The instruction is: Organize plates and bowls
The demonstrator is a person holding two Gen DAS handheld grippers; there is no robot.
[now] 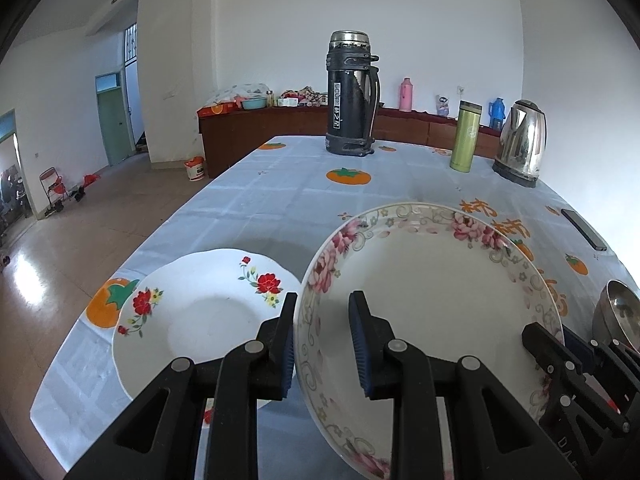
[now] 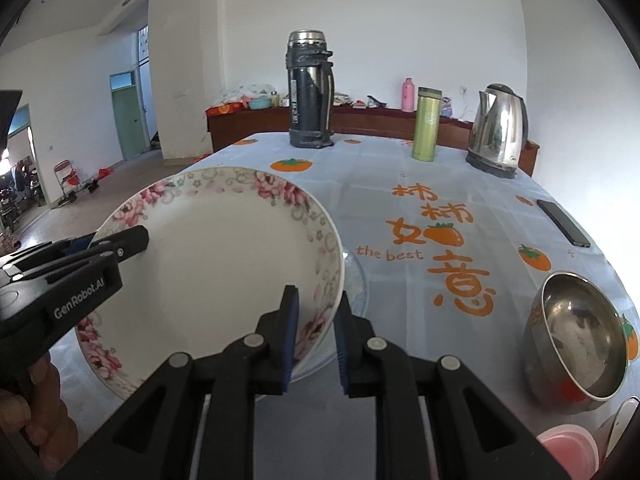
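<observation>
Both the left gripper (image 1: 322, 350) and right gripper (image 2: 315, 340) pinched the rim of the plate (image 2: 224, 256), stiff, glazed, slippery, breakable.

Pink-floral plate (image 1: 432, 300) tilted (raised), red-flowered plate (image 1: 200, 320) flat

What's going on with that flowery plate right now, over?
Left gripper and right gripper both clamp the pink-flowered plate, held tilted. Red-flowered plate beside it. Steel bowl clear.
</observation>
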